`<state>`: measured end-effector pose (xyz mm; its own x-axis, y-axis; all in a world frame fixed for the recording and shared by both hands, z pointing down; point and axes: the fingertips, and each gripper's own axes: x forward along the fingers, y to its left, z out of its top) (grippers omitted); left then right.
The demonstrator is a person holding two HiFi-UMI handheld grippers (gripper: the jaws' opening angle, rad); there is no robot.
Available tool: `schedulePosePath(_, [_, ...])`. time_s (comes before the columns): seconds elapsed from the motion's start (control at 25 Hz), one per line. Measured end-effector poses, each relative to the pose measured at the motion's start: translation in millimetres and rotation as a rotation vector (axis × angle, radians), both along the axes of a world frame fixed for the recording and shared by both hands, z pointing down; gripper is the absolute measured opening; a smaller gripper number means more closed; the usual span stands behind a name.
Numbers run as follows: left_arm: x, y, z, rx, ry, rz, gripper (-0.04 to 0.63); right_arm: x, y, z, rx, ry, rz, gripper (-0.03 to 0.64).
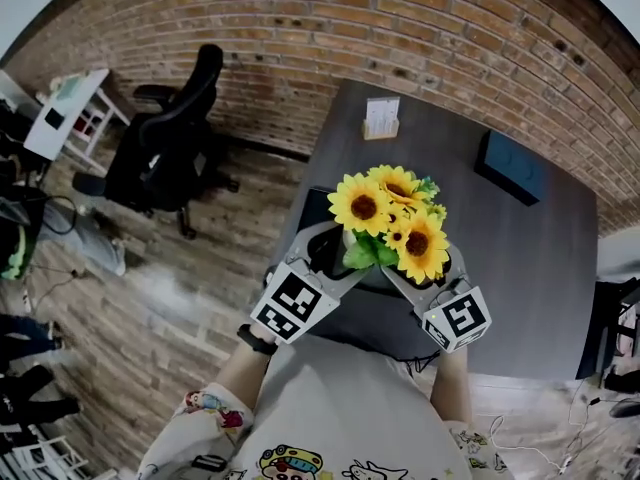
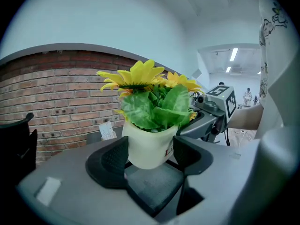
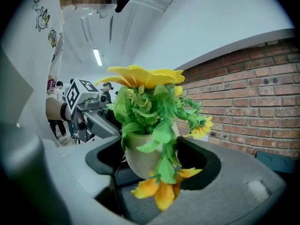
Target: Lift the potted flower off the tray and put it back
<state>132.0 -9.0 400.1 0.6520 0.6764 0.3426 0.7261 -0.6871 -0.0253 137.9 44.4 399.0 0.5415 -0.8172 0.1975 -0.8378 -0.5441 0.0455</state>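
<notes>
Holding 1 potted flower [image 1: 390,218] between 2 handheld grippers, up in the air in front of the person.

- Potted flower: yellow sunflower blooms and green leaves in a cream pot [image 2: 147,146]. It is sitting upright to slightly tilted, with 1 bloom drooping below the rim in the right gripper view. In the head view it is hovering over the near left part of the table [image 1: 520,268], above a dark tray [image 1: 316,208] that is showing only partly behind the blooms.
- Left gripper [image 1: 335,251]: its jaws are standing wide and pinching the pot, with both pads pressing on its sides.
- Right gripper [image 1: 432,268]: it is coming in from the opposite side with its jaws likewise wide and clamping the same pot. Leaves are covering 1 contact.
- Table: dark grey, carrying 1 blue box [image 1: 511,167] at the far right and 1 small card stand [image 1: 381,118] at the far edge, both well apart from the pot.
- Surroundings: 1 black office chair [image 1: 165,138] is standing on the wooden floor to the left, near the brick wall [image 1: 400,28].
</notes>
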Motion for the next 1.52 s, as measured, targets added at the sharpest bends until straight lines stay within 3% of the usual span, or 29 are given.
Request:
schedulePosePath(0.2, [-5.9, -1.1, -8.4, -0.037, -0.007, -0.007, 0.307, -5.8, -0.8, -11.1, 0.030, 0.001, 0.005, 0.353])
schedulePosePath(1.52, [-11.5, 1.7, -7.2, -0.068, -0.085, 0.027, 0.308, -13.2, 2.3, -14.1, -0.009, -0.038, 0.037, 0.351])
